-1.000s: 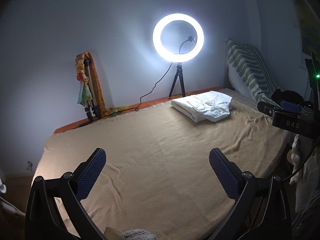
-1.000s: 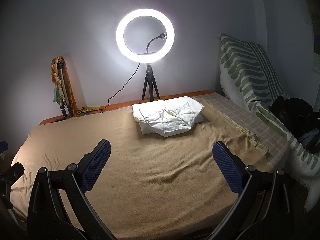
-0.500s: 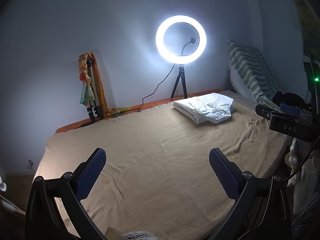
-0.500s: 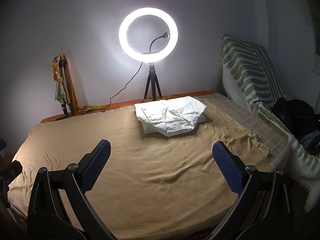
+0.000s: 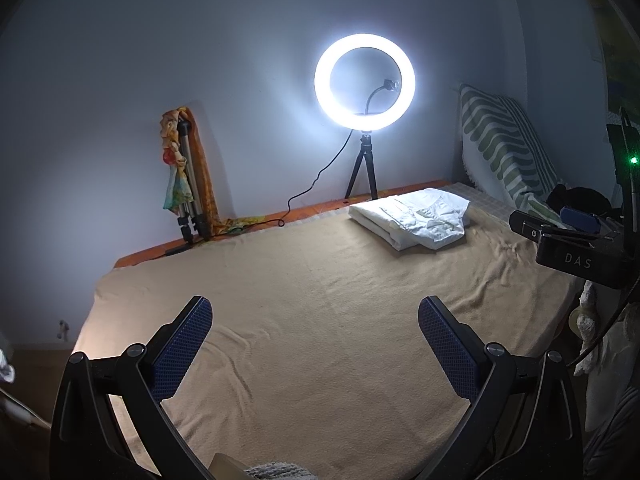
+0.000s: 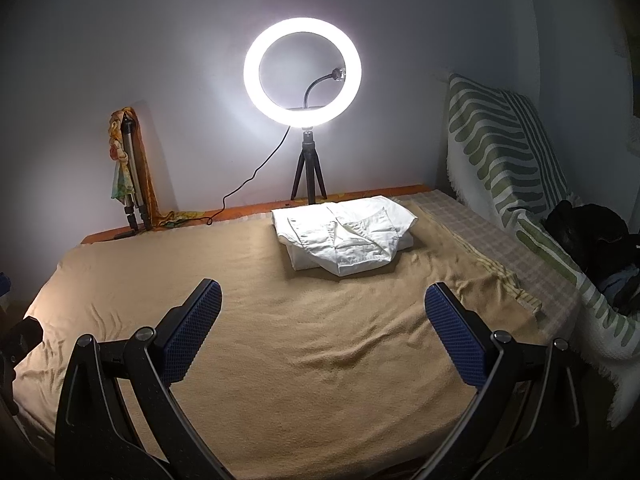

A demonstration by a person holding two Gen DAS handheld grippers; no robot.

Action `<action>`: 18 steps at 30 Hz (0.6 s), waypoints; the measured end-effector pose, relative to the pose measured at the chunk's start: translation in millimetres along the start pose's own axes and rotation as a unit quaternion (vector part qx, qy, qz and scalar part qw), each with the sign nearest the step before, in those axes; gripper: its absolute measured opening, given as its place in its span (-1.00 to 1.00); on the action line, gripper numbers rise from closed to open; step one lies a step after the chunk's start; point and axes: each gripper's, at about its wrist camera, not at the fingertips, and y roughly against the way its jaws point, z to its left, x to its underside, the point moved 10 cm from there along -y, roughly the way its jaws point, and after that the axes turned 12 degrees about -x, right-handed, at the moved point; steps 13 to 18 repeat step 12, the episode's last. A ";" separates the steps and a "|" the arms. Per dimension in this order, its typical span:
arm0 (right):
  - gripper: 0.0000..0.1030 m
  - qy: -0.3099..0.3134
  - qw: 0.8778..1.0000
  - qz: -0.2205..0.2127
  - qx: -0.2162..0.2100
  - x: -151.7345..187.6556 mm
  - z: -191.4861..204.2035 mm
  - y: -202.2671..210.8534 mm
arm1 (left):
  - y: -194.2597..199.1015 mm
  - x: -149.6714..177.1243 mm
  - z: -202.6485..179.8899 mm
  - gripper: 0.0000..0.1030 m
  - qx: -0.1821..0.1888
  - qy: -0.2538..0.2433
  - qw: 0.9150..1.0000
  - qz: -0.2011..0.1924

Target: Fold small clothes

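A stack of folded white clothes (image 5: pixel 412 220) lies at the far side of the tan blanket (image 5: pixel 312 320) on the bed, in front of the ring light; it also shows in the right wrist view (image 6: pixel 344 236). My left gripper (image 5: pixel 316 324) is open and empty, held above the near middle of the blanket, well short of the clothes. My right gripper (image 6: pixel 324 308) is open and empty, a little nearer the stack. The right gripper's body (image 5: pixel 576 248) shows at the right edge of the left wrist view.
A lit ring light on a small tripod (image 6: pixel 303 76) stands at the wall behind the clothes. A folded tripod with a coloured scarf (image 6: pixel 128 168) leans at the far left. A green-striped cloth (image 6: pixel 516 168) and dark clothing (image 6: pixel 592 236) lie on the right.
Both grippers have drawn back and tilted slightly, so the clothes stack and ring light sit a little farther right in both views. Both stay open and empty.
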 end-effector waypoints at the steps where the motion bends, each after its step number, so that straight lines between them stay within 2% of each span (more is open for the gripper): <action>1: 1.00 0.001 1.000 -0.002 0.001 -0.3 0.4 0.9 | -0.4 0.1 0.6 0.99 0.000 0.000 1.000 0.000; 12: 1.00 0.019 0.999 -0.030 0.004 -13.2 8.9 11.8 | -1.1 -1.3 4.7 0.99 -0.012 0.001 1.000 -0.009; 18: 1.00 0.019 0.999 -0.030 0.004 -13.2 8.9 11.8 | -1.1 -1.3 4.7 0.99 -0.012 0.001 1.000 -0.009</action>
